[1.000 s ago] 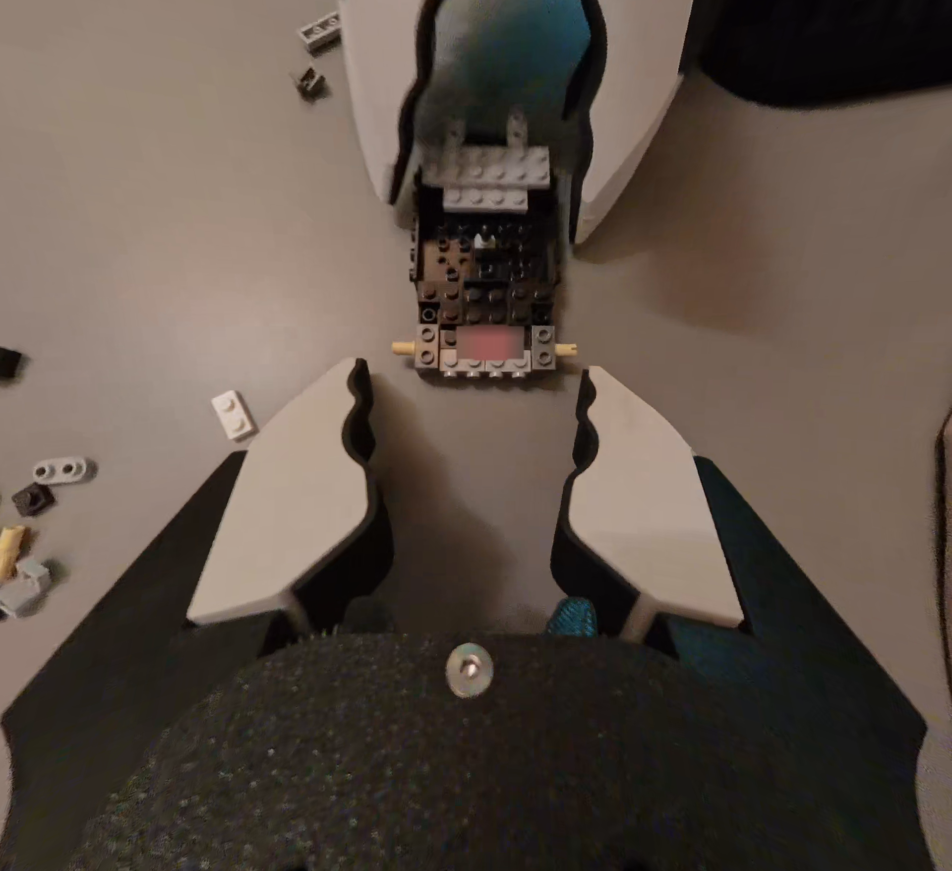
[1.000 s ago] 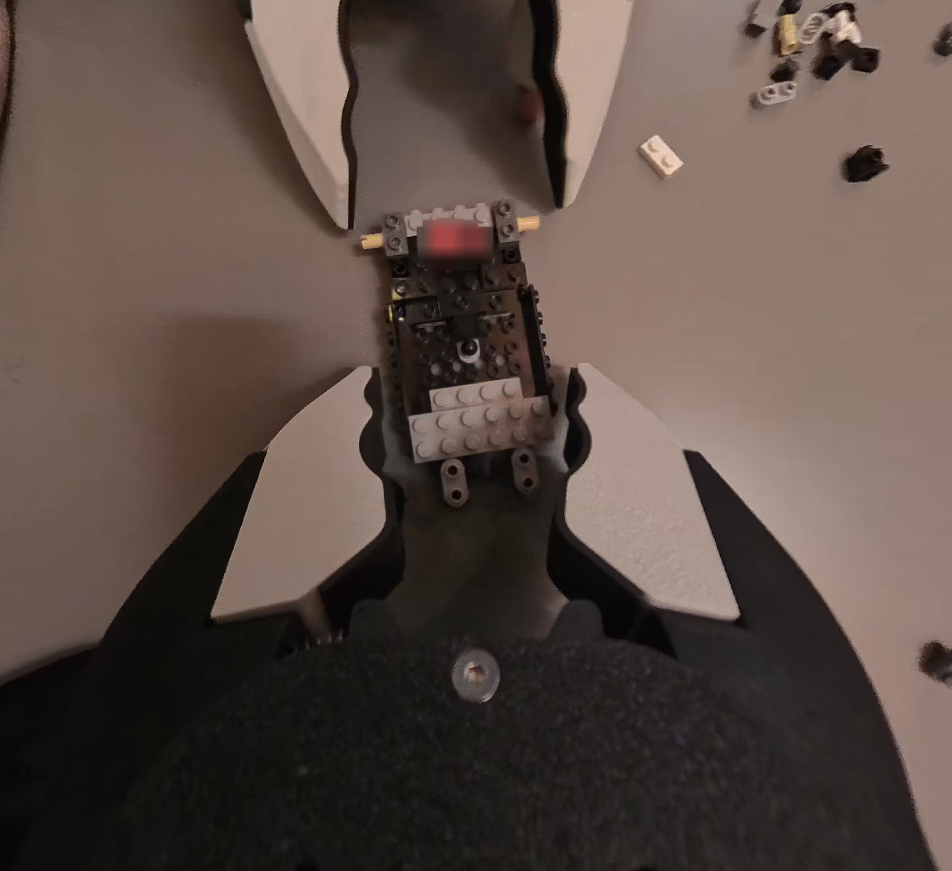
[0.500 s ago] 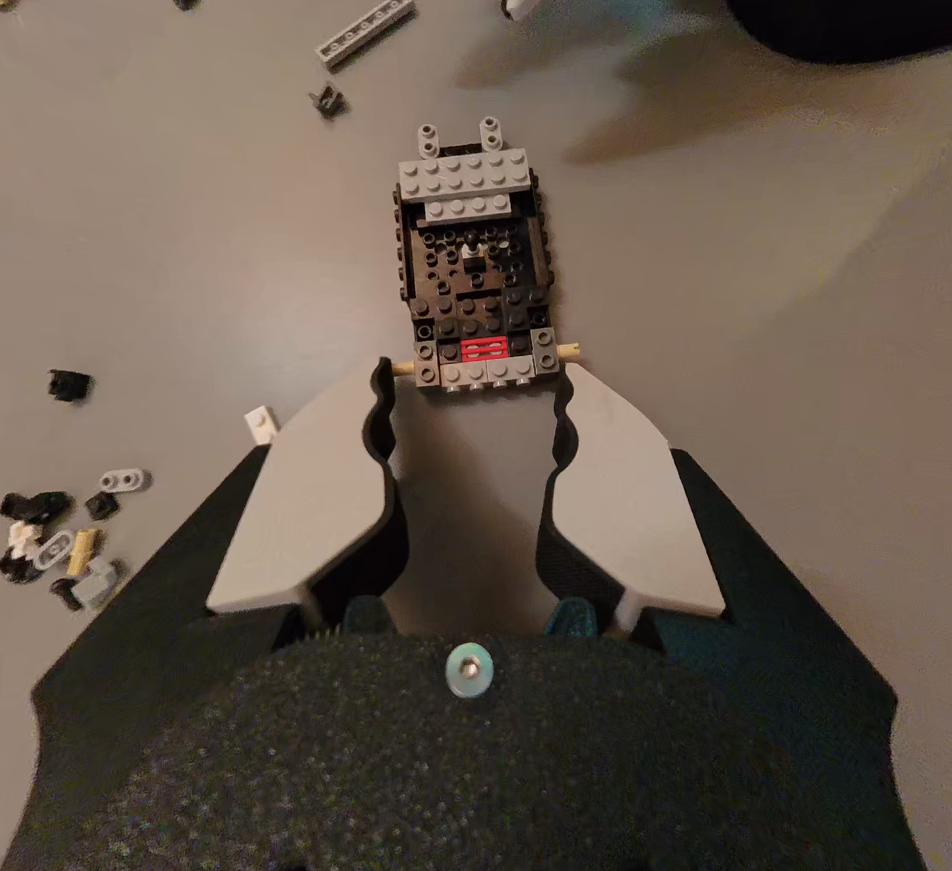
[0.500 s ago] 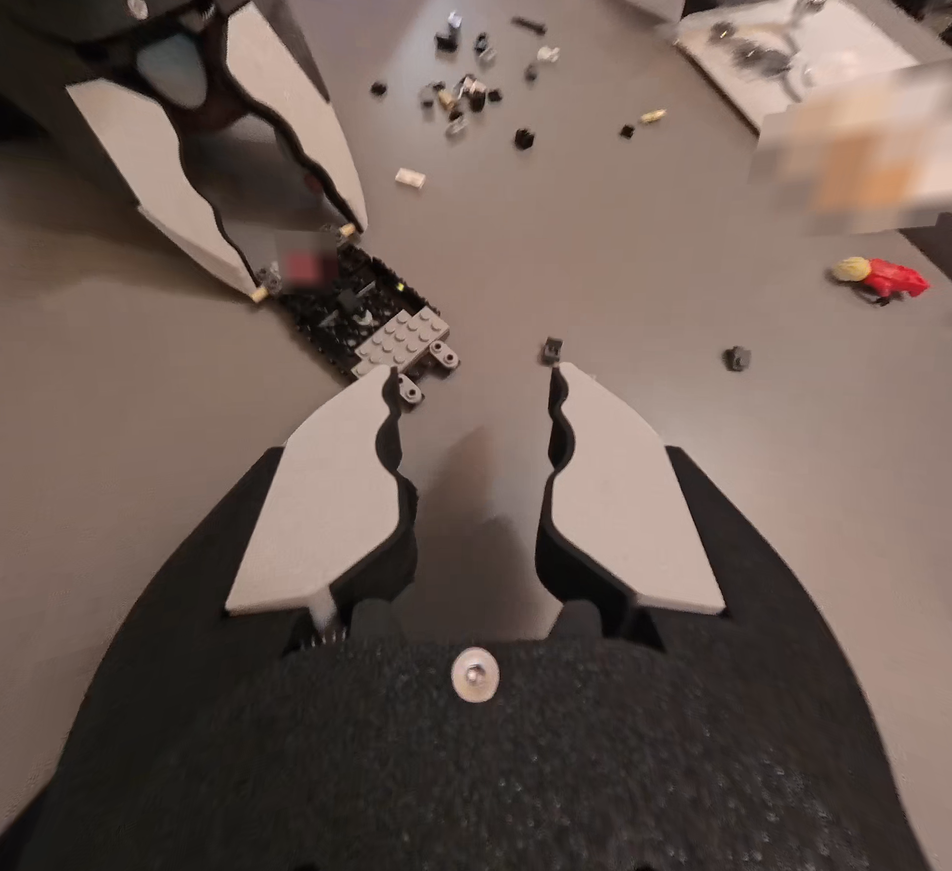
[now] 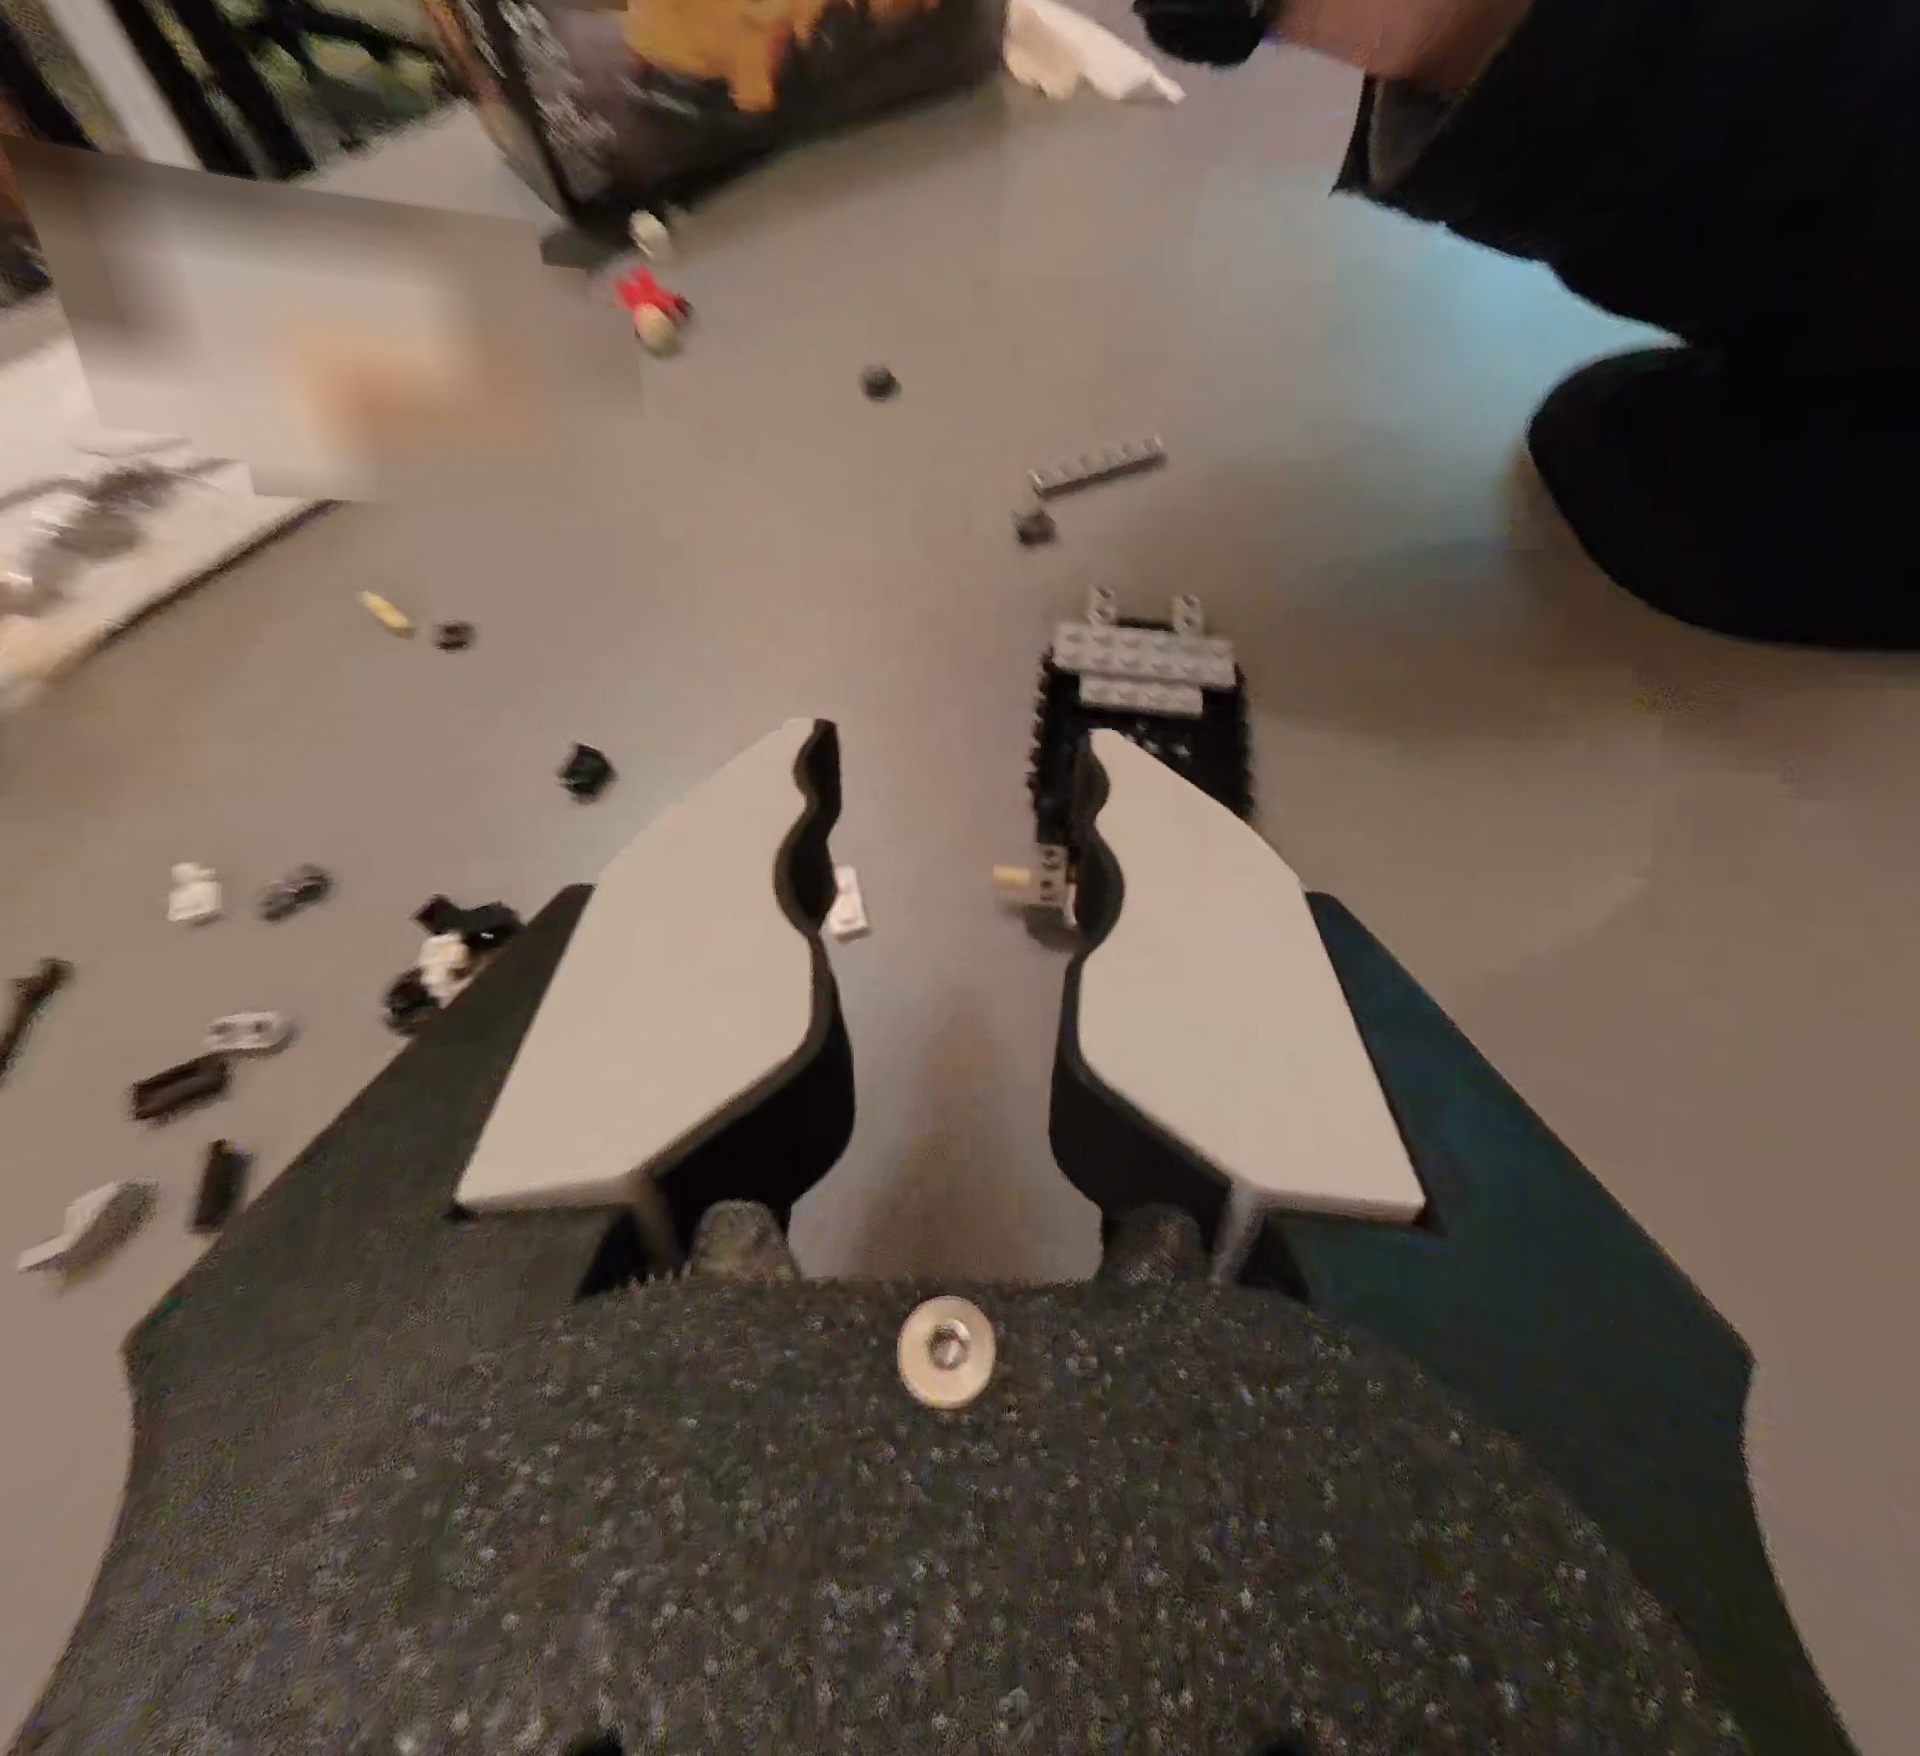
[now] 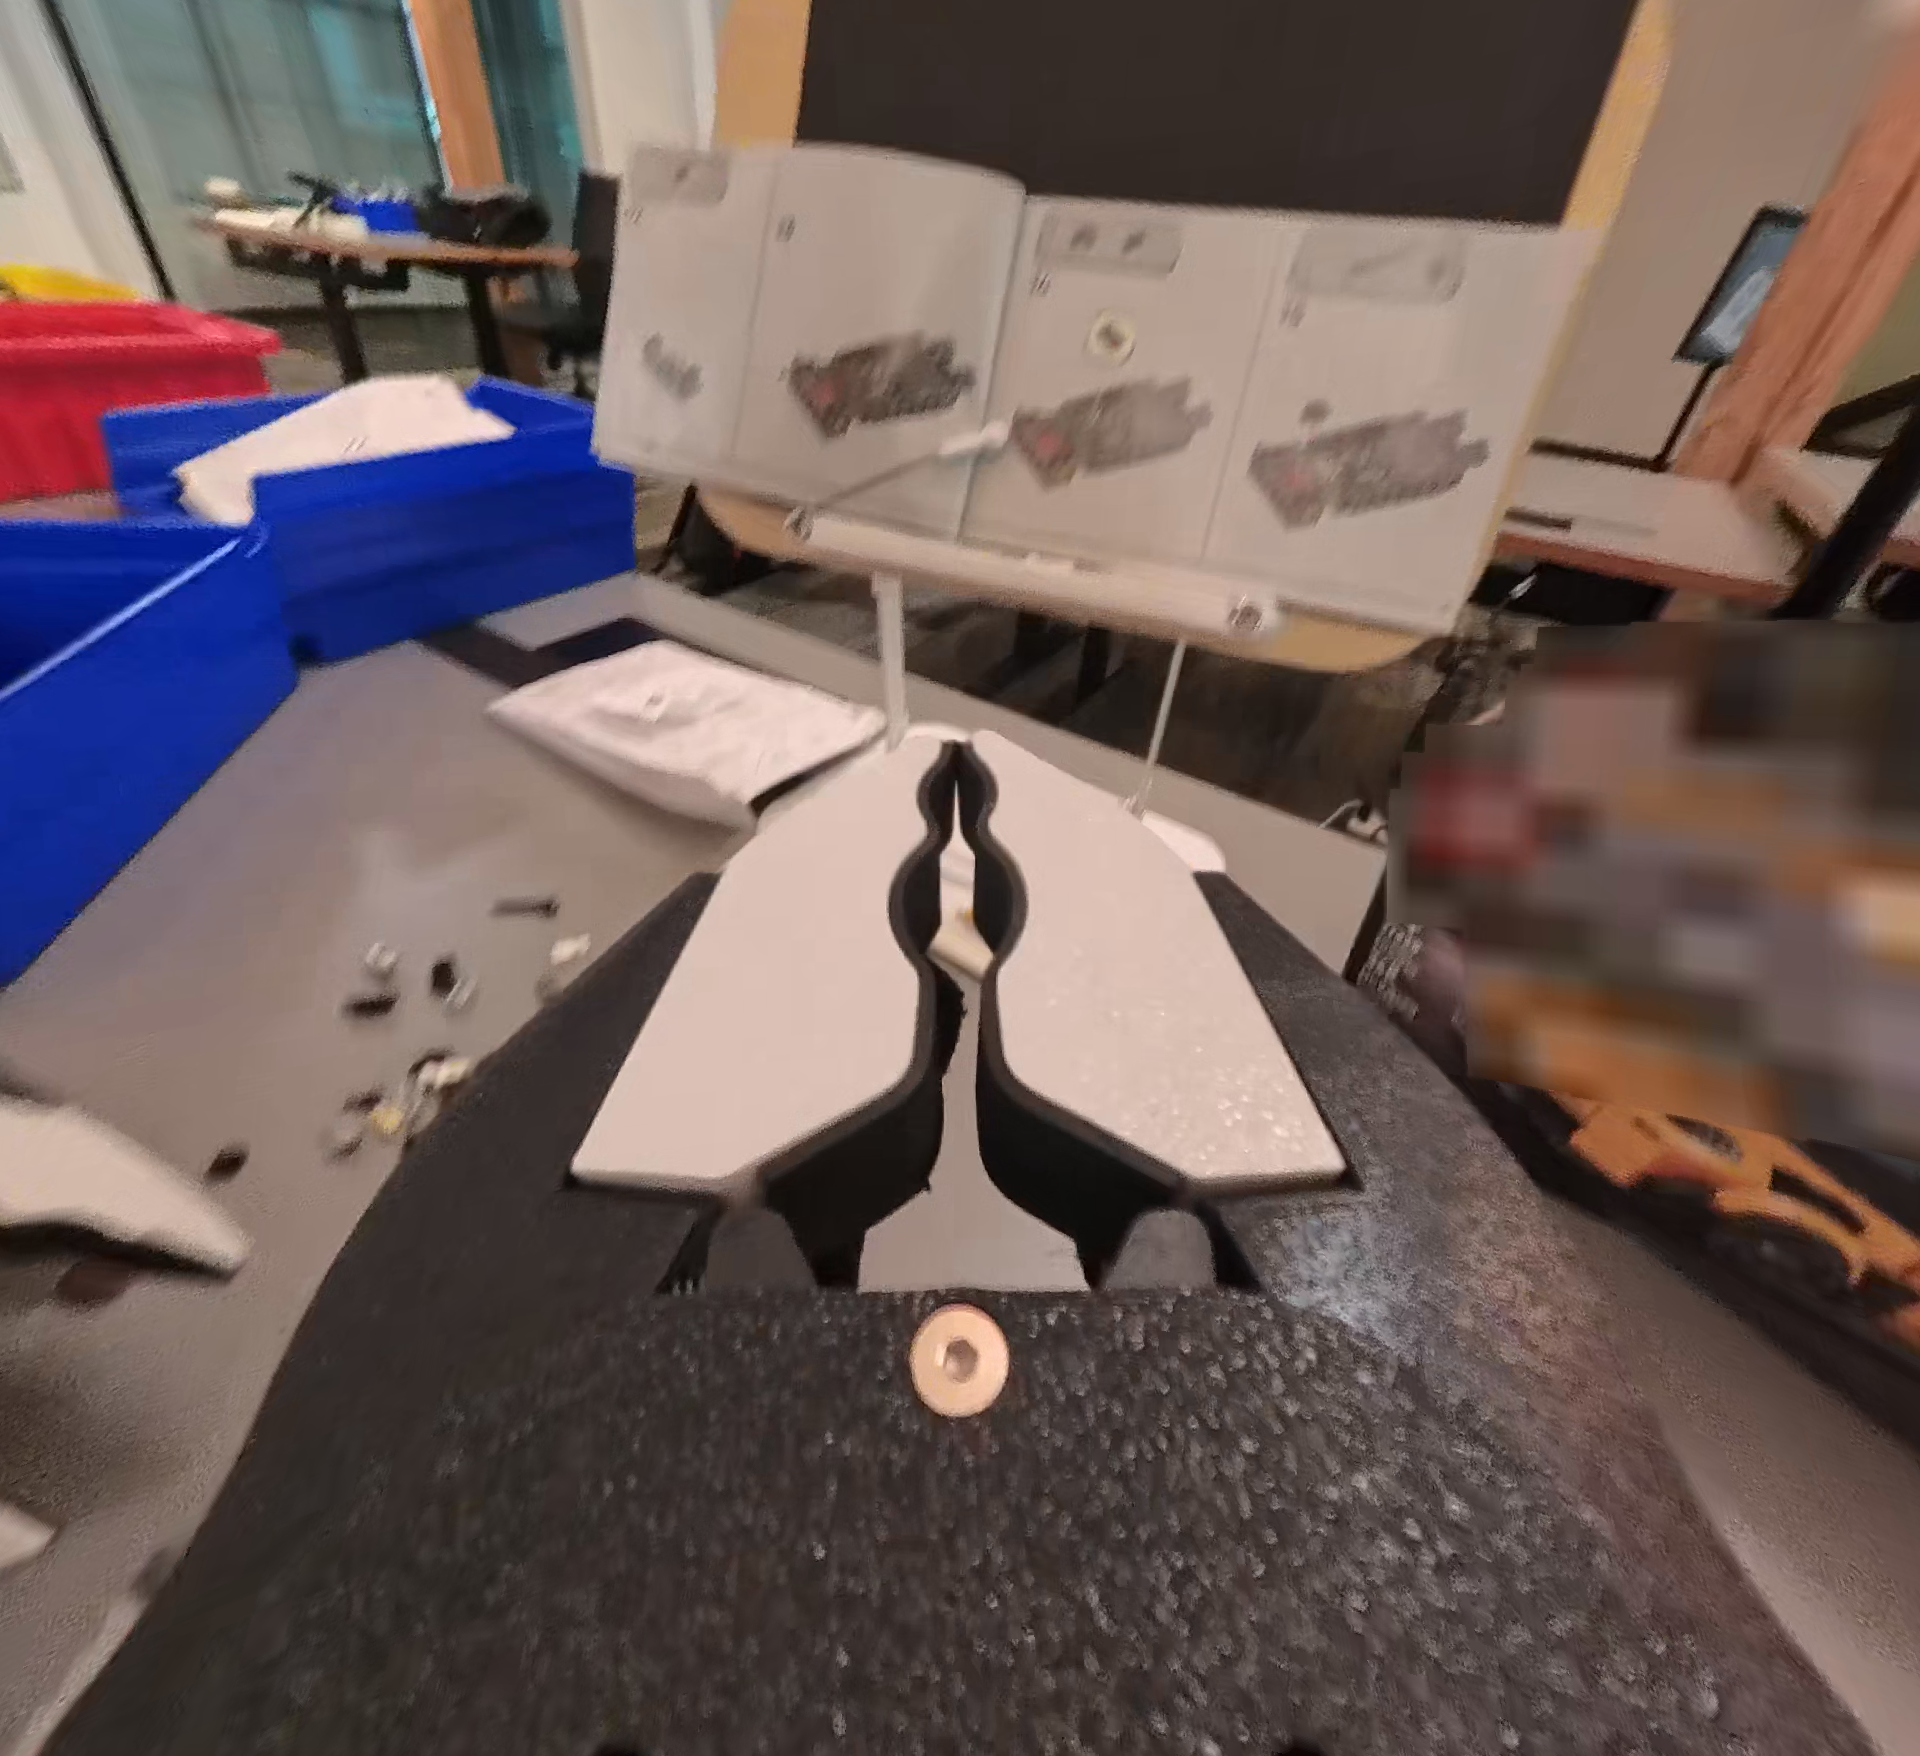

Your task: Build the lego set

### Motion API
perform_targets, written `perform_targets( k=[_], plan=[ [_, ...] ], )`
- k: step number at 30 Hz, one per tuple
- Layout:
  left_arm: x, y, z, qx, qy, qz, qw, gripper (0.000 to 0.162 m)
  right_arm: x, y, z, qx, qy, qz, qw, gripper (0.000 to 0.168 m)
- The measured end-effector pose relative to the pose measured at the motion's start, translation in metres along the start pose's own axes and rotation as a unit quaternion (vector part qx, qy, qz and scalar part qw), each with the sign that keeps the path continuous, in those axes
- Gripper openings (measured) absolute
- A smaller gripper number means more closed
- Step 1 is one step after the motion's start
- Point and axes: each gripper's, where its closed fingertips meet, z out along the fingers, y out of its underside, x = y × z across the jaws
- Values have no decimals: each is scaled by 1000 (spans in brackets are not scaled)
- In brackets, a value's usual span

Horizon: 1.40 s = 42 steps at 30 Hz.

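Black lego build [image 5: 1141, 730] now unclasped; right claw [image 6: 958, 756] raised, closed.

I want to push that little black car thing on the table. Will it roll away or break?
The half-built car probably slides, not rolls: no wheels show, and it lies flat on the table. Its small clipped-on pieces might pop off if shoved hard.

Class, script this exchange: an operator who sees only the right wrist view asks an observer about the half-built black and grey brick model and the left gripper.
Operator: Where is the model?
Observer: The black and grey brick model sits on the grey table, just ahead and to the right of the left gripper.
Operator: Is that gripper holding anything?
Observer: No, its jaws stand open with nothing between them.
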Motion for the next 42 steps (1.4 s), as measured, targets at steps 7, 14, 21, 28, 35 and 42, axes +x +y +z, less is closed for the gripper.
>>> perform_targets(
  k=[7,14,21,28,35,42],
  plan=[
    [-16,-24,-19,83,-61,22,994,1,37,-57,54,64,57,-13,996,0],
    [-31,-31,-28,114,-104,20,988,0,81,-72,114,70,104,-27,992,0],
    [-54,-36,-43,147,-154,-25,977,0,100,-50,146,57,118,-23,991,0],
    [-65,-29,-42,143,-165,-51,975,0,103,-32,156,52,116,-23,992,0],
    [-64,-26,-38,134,-159,-56,976,0,109,-31,150,51,115,-25,992,0],
    [-63,-27,-39,137,-155,-58,977,0,76,-32,114,20,17,-85,996,3]
  ],
)
